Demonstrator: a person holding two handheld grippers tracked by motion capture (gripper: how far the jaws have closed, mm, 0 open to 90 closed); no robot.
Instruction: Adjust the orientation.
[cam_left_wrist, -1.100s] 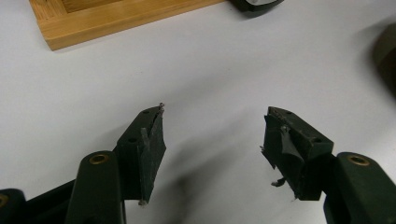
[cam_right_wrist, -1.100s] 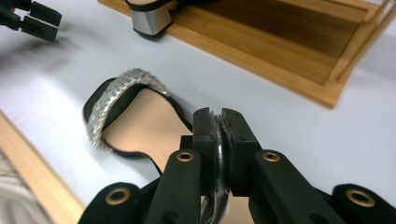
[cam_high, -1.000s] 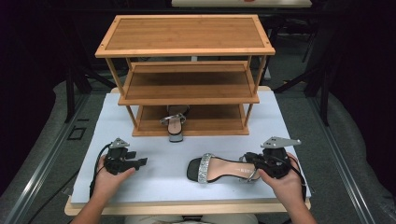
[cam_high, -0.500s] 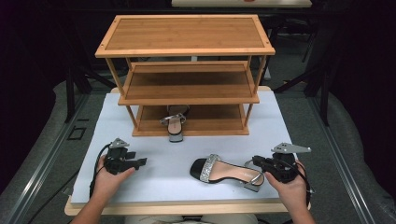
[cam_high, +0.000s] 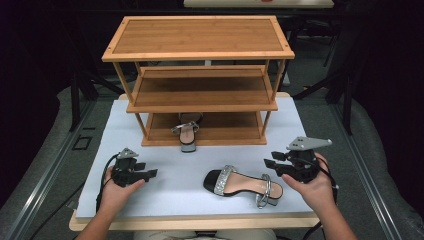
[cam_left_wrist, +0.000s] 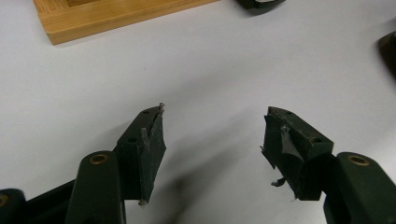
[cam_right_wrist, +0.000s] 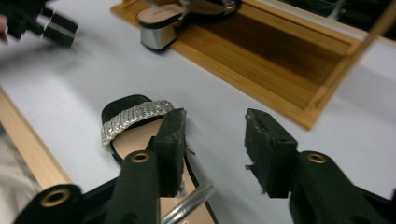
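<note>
1. The left gripper (cam_high: 150, 173) rests at 8 o'clock on the white table (cam_high: 165, 150), jaws spread, grasping nothing.
2. The right gripper (cam_high: 271, 165) hovers at 4 o'clock, jaws released, empty.
3. A black sandal (cam_high: 242, 184) with a rhinestone strap lies at 6 o'clock, just beside the right gripper.
4. Its mate (cam_high: 187, 131) sits at 12 o'clock on the bottom shelf of the wooden shoe rack (cam_high: 200, 50), heel overhanging.
</note>
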